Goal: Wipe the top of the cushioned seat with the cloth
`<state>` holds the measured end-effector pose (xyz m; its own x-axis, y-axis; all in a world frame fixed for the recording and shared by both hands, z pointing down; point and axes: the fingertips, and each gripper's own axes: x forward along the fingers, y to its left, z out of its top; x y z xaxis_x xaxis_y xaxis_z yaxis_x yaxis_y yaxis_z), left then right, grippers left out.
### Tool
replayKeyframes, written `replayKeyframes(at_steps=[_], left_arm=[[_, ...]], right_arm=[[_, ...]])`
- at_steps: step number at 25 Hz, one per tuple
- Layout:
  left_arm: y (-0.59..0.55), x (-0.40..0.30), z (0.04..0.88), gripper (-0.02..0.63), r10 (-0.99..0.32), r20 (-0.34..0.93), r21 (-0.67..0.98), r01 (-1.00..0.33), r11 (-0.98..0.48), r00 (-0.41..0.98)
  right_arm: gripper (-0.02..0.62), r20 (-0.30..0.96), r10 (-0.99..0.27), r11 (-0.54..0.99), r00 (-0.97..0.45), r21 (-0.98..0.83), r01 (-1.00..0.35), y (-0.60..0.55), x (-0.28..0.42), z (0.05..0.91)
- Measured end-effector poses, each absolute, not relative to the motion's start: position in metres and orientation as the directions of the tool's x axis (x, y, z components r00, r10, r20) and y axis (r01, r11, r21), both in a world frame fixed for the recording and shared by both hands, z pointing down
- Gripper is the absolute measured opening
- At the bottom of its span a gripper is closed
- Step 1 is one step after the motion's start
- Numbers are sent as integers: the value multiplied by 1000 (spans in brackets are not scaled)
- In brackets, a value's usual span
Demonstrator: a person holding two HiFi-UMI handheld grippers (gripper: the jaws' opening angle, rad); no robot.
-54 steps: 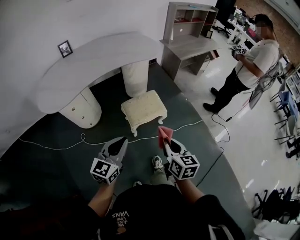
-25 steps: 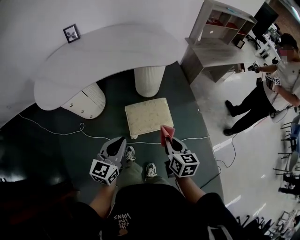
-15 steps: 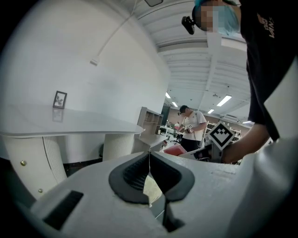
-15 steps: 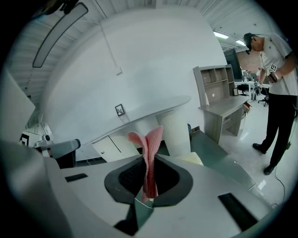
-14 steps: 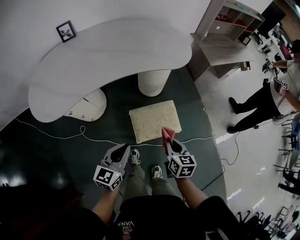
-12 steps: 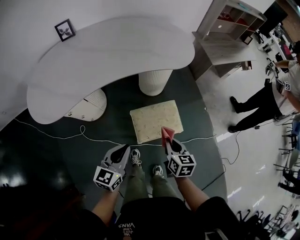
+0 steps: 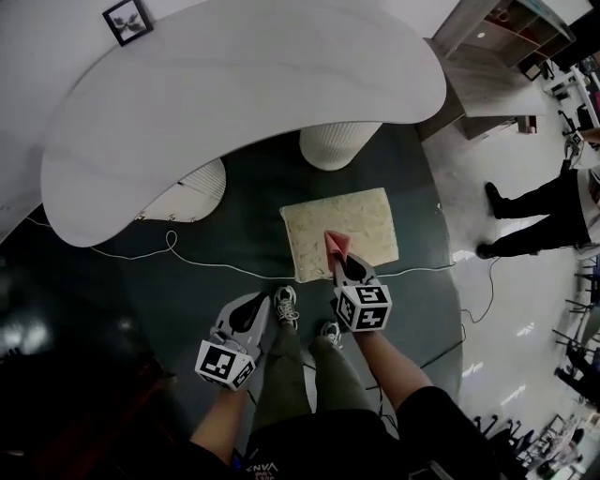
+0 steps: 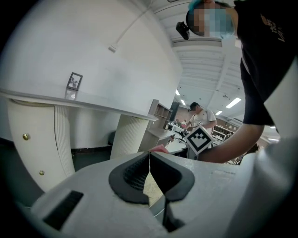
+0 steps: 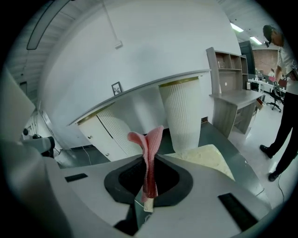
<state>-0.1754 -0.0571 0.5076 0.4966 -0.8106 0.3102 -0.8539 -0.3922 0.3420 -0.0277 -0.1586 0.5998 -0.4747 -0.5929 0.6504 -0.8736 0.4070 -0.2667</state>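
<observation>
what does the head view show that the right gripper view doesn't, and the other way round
Only the head view: the person's shoes and legs, the marker cube, and all four edges of the cushioned seat.
Only the right gripper view: a close look at the right gripper, jaws shut on the pink cloth, which runs between the pads and stands up out of them.
Both: the cloth, the seat, the white curved tabletop, its ribbed pedestal, the framed picture and a bystander's legs.

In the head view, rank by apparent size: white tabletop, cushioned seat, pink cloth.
1. white tabletop, by far the largest.
2. cushioned seat.
3. pink cloth, smallest despite being nearer the camera, pinched in the right tongs.
</observation>
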Motion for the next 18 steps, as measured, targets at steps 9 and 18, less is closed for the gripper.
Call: replayKeyframes(at_steps=[9,18], left_arm=[[-59,-205,557,18,-844,313,385,-870,-307,436],[-60,-221,591,18,-841,344,403,-875,-269,417]], right_arm=[[28,703,-501,492,-505,-248,-834,-188,-86,687],[28,761,-426,493,-489,-258,-831,-224,-132,760]])
